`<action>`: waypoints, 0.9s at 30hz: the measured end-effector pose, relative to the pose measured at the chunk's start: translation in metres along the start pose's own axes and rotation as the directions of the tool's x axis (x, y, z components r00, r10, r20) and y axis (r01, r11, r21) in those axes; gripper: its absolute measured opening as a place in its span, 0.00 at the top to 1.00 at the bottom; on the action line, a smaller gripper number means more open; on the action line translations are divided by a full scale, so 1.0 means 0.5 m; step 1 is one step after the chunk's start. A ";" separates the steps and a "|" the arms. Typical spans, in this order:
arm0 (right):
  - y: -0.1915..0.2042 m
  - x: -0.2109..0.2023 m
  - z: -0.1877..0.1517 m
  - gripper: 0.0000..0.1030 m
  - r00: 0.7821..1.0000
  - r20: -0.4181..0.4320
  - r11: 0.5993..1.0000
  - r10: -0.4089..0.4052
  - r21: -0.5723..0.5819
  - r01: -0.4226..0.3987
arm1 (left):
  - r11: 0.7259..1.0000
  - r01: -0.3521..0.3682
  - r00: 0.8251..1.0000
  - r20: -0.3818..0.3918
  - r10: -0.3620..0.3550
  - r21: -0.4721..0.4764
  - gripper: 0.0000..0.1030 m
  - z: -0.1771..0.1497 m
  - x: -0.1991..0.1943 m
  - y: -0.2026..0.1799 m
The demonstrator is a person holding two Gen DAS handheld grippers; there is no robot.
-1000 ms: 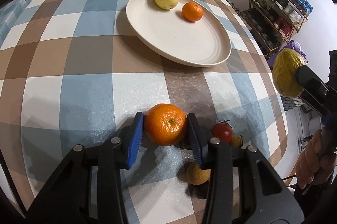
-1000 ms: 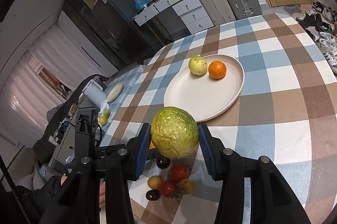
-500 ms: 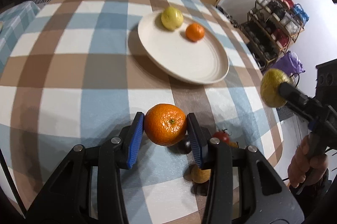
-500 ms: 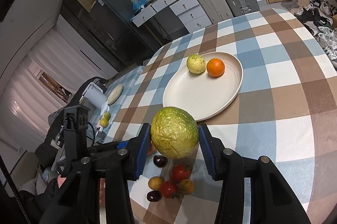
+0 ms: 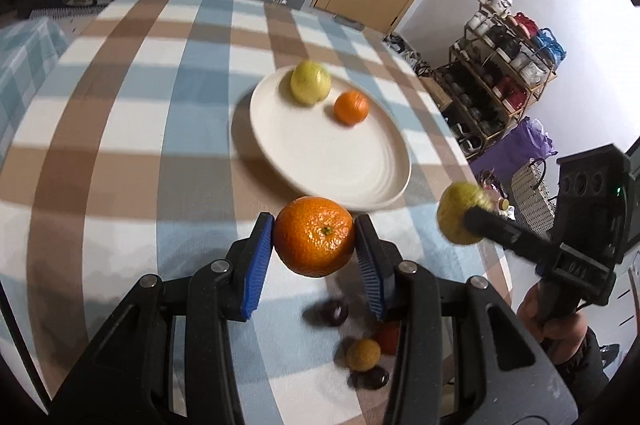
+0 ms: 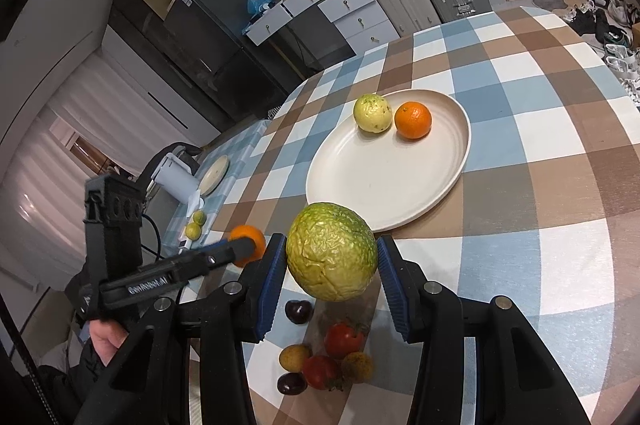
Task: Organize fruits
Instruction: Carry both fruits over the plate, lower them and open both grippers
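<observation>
My left gripper (image 5: pixel 314 239) is shut on an orange (image 5: pixel 313 236) and holds it above the checked tablecloth, short of the white plate (image 5: pixel 340 161). My right gripper (image 6: pixel 332 259) is shut on a wrinkled green-yellow fruit (image 6: pixel 332 251), also held in the air near the plate (image 6: pixel 384 181). The plate holds a pale yellow fruit (image 6: pixel 372 113) and a small orange (image 6: pixel 413 120). The right gripper with its fruit (image 5: pixel 460 215) shows in the left wrist view. The left gripper's orange (image 6: pixel 249 245) shows in the right wrist view.
Several small fruits lie on the cloth below the grippers: a dark plum (image 6: pixel 299 312), red tomatoes (image 6: pixel 343 340), yellow-brown round fruits (image 6: pixel 294 357). The table's edge runs to the left (image 6: pixel 224 217), with a side table and kettle (image 6: pixel 176 177) beyond. A shelf rack (image 5: pixel 508 65) stands past the table.
Both grippers have risen with their fruits. The left gripper has lifted the orange off the cloth and moved it toward the plate. The right gripper has come closer to the left one.
</observation>
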State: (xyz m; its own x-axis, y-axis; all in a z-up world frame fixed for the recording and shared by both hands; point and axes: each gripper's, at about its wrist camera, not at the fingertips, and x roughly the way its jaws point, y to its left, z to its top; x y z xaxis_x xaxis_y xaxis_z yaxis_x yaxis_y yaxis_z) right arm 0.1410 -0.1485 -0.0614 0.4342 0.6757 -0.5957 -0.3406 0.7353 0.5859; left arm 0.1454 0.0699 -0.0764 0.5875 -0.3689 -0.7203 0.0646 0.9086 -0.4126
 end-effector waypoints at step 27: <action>-0.028 0.299 0.146 0.55 0.990 -0.125 0.998 -0.066 -0.012 0.065 | 1.000 0.021 0.996 -0.084 -0.019 0.018 0.63 0.279 0.281 0.054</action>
State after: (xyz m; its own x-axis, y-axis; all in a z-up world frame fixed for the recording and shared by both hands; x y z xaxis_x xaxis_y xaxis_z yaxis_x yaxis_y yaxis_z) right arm 0.2719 -0.0616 -0.1186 0.3482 0.6268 -0.6971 -0.3215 0.7784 0.5392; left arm 0.3423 0.0702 -0.1110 0.5159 -0.4014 -0.7568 0.0909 0.9041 -0.4175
